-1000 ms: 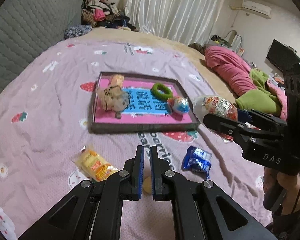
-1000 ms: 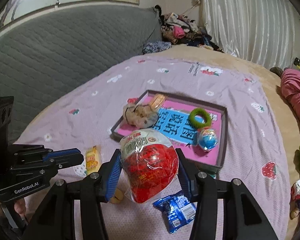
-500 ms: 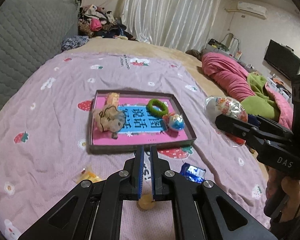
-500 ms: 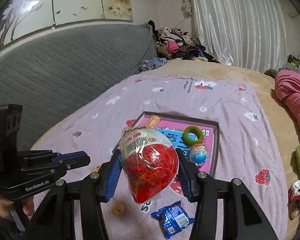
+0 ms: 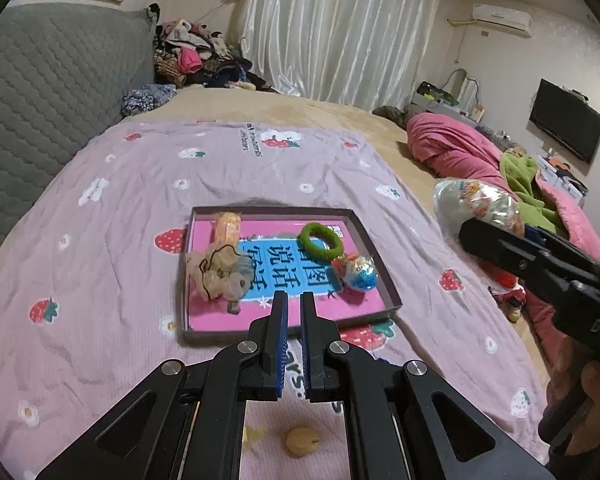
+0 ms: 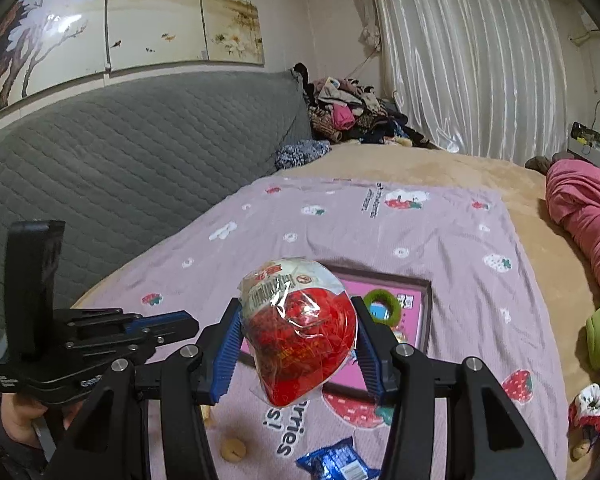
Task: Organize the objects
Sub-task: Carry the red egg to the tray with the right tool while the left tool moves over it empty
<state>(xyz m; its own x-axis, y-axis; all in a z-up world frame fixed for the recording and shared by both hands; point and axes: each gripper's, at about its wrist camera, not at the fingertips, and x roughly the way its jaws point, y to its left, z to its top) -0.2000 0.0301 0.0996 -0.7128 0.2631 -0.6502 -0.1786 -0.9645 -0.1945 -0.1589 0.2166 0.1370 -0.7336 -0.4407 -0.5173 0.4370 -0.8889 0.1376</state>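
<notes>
The right tongs [image 6: 296, 344] are gripping one red-and-white egg-shaped packet [image 6: 298, 332] in the air above the bed [image 5: 100, 280]. The left tongs [image 5: 292, 320] are sitting closed and empty. One shallow box [image 5: 376, 256] is holding four things: one green ring [image 5: 320, 240], one blue foil egg [image 5: 360, 276], one tan pouch [image 5: 220, 270], one wrapped bar [image 5: 226, 230]. One blue packet [image 6: 336, 460] and one small round biscuit [image 5: 302, 442] are lying on the sheet.

- A grey quilted headboard [image 6: 112, 168] runs along the bed's far side.
- White curtains [image 5: 340, 28] hang behind a heap of clothes [image 5: 196, 56].
- A pink blanket [image 5: 452, 148] lies bunched beside a green one [image 5: 528, 188].
- A television [image 5: 566, 124] and an air conditioner [image 5: 502, 18] are mounted on the wall.
</notes>
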